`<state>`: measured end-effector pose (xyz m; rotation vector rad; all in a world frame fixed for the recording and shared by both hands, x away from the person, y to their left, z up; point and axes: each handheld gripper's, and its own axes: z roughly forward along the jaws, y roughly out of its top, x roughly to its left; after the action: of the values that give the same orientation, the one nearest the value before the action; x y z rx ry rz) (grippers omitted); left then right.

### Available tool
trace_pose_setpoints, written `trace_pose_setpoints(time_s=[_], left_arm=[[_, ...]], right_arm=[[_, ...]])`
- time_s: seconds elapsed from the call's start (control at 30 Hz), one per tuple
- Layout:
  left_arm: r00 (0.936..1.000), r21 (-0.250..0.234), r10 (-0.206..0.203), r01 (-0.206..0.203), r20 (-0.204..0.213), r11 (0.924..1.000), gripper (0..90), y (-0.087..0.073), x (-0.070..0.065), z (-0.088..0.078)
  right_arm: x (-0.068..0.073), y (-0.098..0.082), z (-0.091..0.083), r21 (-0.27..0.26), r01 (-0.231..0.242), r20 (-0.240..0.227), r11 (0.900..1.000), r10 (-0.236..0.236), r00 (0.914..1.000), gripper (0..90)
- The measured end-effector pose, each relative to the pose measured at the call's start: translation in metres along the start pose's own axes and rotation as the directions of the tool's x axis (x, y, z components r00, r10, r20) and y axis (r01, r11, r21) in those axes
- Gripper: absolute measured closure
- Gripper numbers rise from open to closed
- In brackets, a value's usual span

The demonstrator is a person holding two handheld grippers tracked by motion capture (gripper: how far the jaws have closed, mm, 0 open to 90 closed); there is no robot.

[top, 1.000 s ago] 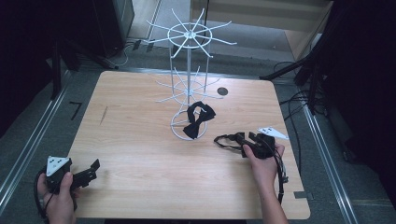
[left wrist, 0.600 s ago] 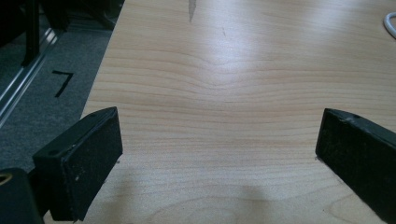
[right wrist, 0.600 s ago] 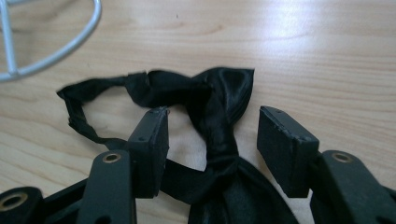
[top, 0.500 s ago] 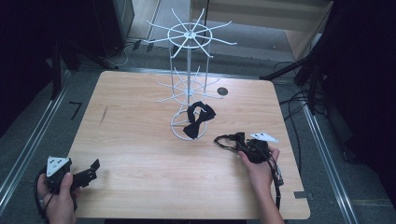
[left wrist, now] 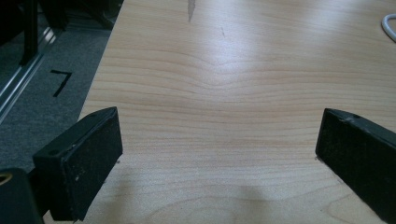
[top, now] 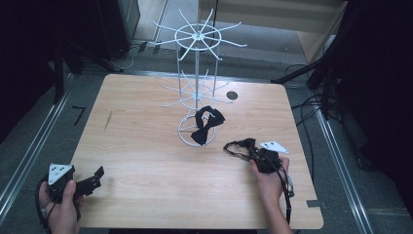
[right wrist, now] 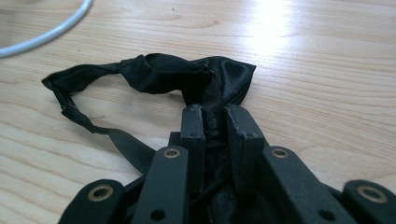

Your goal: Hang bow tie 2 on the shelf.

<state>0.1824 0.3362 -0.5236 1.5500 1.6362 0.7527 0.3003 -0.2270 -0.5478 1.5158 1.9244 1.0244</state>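
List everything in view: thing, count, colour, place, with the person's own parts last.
Table: one, light wood, centre of the high view.
Wire rack: one, white, standing at the table's far middle.
Bow ties: two, black; one lying on the rack's base ring, one on the table in the right gripper's jaws.
Cables: several, black, on the floor right of the table.
Left gripper: one, black, jaws wide open, at the near left corner.
Right gripper: one, black, jaws just closed onto a bow tie, near right.
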Motion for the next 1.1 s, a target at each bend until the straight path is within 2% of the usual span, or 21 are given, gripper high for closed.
trace_pose_setpoints(time_s=[0.03,0.07,0.17,0.27,0.4,0.43,0.57,0.6,0.73,0.8,0.87,1.0,1.1], left_arm=[[1.0000,0.000,-0.001,0.001,0.000,1.0000,1.0,0.000,0.000,0.000],[1.0000,0.001,0.002,-0.002,0.001,1.0000,1.0,0.000,0.000,0.000],[1.0000,0.001,0.003,-0.003,0.001,1.0000,1.0,0.000,0.000,0.001],[1.0000,0.002,0.003,-0.003,0.001,1.0000,1.0,0.000,0.000,0.001],[1.0000,0.002,0.006,-0.006,-0.001,1.0000,1.0,0.000,0.000,0.000],[1.0000,0.001,0.007,-0.007,-0.003,1.0000,1.0,0.000,-0.001,0.000],[1.0000,0.001,0.007,-0.007,-0.003,1.0000,1.0,0.000,0.000,0.000],[1.0000,0.001,0.007,-0.007,-0.003,1.0000,1.0,0.000,-0.001,0.000],[1.0000,0.001,0.007,-0.007,-0.003,1.0000,1.0,0.000,-0.001,0.000],[1.0000,0.001,0.007,-0.007,-0.002,1.0000,1.0,0.000,0.000,0.000],[1.0000,0.001,0.007,-0.007,-0.002,1.0000,1.0,0.000,0.000,0.000],[1.0000,0.002,0.007,-0.007,-0.001,1.0000,1.0,0.000,-0.001,0.001],[1.0000,0.001,0.007,-0.007,-0.001,1.0000,1.0,0.000,-0.001,0.001]], right_arm=[[0.000,0.000,0.000,0.000,0.000,0.000,1.000,0.000,1.0000,79.2],[0.000,0.000,-0.002,-0.026,-0.013,-0.010,1.000,0.013,0.9999,79.2],[0.001,0.001,-0.005,-0.055,-0.022,-0.017,0.998,0.021,0.9996,79.2],[0.000,0.007,-0.013,-0.107,-0.038,-0.035,0.993,0.034,0.9988,79.1],[0.000,0.014,-0.018,-0.136,-0.048,-0.047,0.990,0.042,0.9980,79.1],[0.000,0.018,-0.022,-0.160,-0.058,-0.060,0.985,0.049,0.9970,79.1],[0.000,0.026,-0.028,-0.177,-0.067,-0.072,0.982,0.055,0.9959,79.1],[0.001,0.032,-0.032,-0.201,-0.068,-0.083,0.977,0.052,0.9952,79.1],[0.004,0.039,-0.038,-0.215,-0.071,-0.093,0.974,0.052,0.9943,79.1],[0.007,0.047,-0.042,-0.237,-0.066,-0.100,0.969,0.043,0.9940,79.1],[0.008,0.049,-0.043,-0.237,-0.065,-0.102,0.969,0.042,0.9939,79.1],[0.014,0.059,-0.049,-0.266,-0.058,-0.102,0.962,0.032,0.9943,79.0],[0.015,0.062,-0.051,-0.271,-0.059,-0.107,0.961,0.031,0.9938,79.0]])
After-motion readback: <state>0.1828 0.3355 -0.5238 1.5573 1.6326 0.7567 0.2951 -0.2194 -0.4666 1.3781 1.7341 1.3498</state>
